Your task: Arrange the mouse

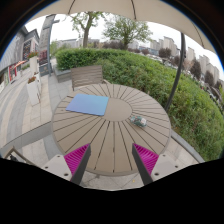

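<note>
Outdoor setup: one round slatted desk (100, 135) of pale wood, viewed from the gripper (112, 158) held above its near edge. The fingers are spread wide, nothing between them; both pink pads (76, 157) show, one per finger, with bare slats in the gap. The mouse (140, 122) sits on the right part of the desk, close to the right edge, beyond the fingers and off to the right of their centre line, roughly ahead of and past the right finger tip. It is well apart from both fingers, no contact. It is small and greyish in this view; its long axis cannot be told with confidence, nor which end is the front. A blue mat (88, 104) lies flat left of desk centre, toward the far edge, its long side running across the view and slightly skewed. Mouse and mat are apart, with open slats between them; the mat lies up and to the left of the mouse. Judgement: the approach is not yet made; the coming move calls for travel forward and to the right to bring the mouse between the fingers, and the fingers are already wide enough to receive it. If the mat is the target, the carry would then run left and away. Count: one mouse, one mat, one desk, one gripper with two fingers. Beyond the desk: a hedge (150, 70), trees, buildings, a pole at right.
</note>
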A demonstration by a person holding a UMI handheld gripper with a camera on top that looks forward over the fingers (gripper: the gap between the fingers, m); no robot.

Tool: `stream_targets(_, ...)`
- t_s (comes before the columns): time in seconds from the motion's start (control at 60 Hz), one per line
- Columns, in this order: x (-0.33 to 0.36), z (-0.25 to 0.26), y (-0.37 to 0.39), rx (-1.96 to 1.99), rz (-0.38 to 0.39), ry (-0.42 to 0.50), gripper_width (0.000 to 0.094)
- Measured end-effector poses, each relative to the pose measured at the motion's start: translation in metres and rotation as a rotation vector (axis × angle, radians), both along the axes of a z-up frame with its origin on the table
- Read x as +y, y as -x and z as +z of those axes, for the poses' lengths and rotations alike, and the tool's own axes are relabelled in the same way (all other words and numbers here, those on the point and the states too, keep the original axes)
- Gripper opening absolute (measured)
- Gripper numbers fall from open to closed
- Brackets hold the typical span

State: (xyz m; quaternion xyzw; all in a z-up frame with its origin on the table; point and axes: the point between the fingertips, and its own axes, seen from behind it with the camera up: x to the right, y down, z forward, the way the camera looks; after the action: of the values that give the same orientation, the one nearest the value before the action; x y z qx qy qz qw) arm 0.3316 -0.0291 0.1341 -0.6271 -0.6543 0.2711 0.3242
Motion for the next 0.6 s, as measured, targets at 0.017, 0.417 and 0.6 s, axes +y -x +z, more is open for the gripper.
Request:
stream_targets(0.017, 0.007, -0.001, 0.001, 0.001, -0.020, -0.001, 0.0853)
stream_targets(0.417, 0.140, -0.049, 0.034, 0.072, -0.194, 0.003, 0.0861)
stream_targets(0.6, 0.151, -0.081, 0.080, 0.089, -0.173, 0.006, 0.0854)
